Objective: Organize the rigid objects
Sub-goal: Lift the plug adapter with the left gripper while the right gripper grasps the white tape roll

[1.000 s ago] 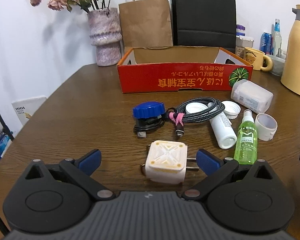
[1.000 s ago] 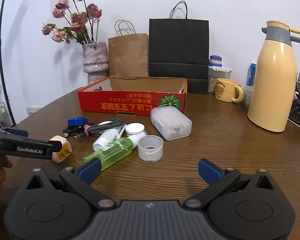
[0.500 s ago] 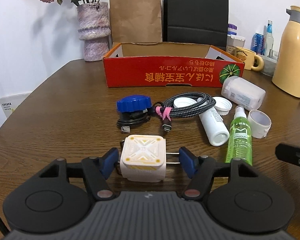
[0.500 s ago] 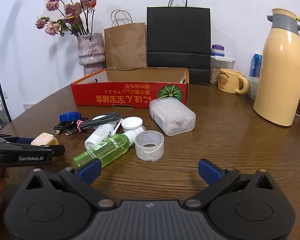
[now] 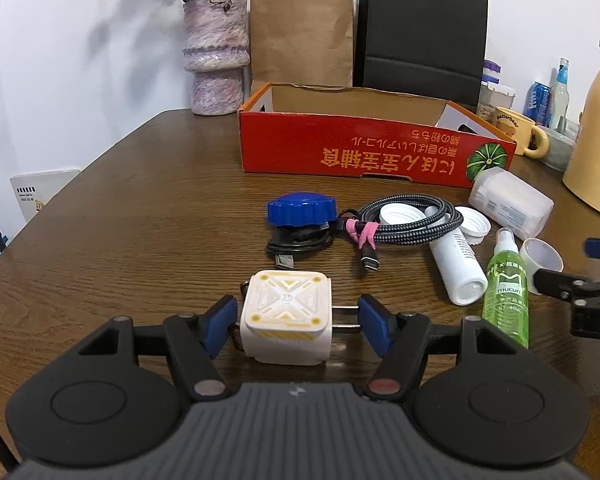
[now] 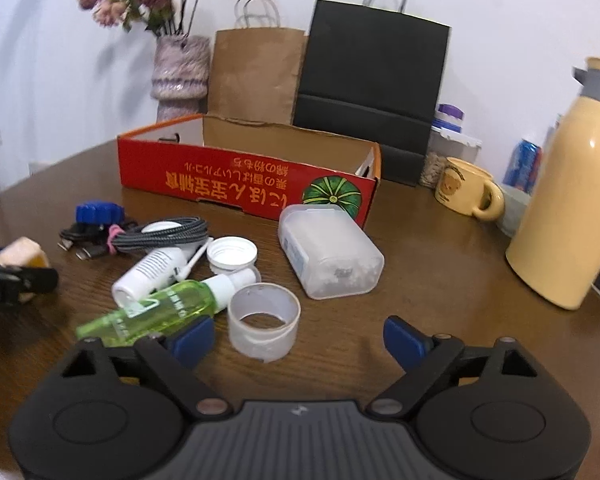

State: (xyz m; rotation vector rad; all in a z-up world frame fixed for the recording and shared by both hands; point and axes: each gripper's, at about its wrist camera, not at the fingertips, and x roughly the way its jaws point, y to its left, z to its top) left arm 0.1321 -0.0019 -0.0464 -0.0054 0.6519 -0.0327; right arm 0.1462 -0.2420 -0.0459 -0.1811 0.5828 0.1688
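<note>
**Inspector:** On the dark wooden counter [image 5: 132,216], near edge, the left gripper [image 5: 298,318] has its blue-padded fingers [image 5: 220,320] clamped on a white and yellow cube-shaped plug adapter [image 5: 286,316]. One pad presses the cube's side; the other bears on the tips of its metal prongs.

**Clerk:** Is the adapter raised?

**Inspector:** I cannot tell; it sits at or just above the counter surface. It lies well short of the red cardboard box [image 5: 364,148], which stands open at the back.

**Clerk:** And the right gripper [image 6: 298,340]?

**Inspector:** Its fingers stand apart and have just been closing. A short translucent plastic ring cup [image 6: 264,326] stands upright just ahead of them, slightly left of centre, untouched. The left pad lies against the green spray bottle [image 6: 156,312], which lies on its side.

**Clerk:** Remaining items?

**Inspector:** A white bottle [image 6: 150,274] lies on its side beside the spray bottle. A grey braided cable with a pink tie [image 5: 412,220], a blue knurled cap [image 5: 302,210], a white screw lid [image 6: 232,254] and a clear rectangular container of cotton swabs [image 6: 328,254] all lie between the grippers and the box.
</note>
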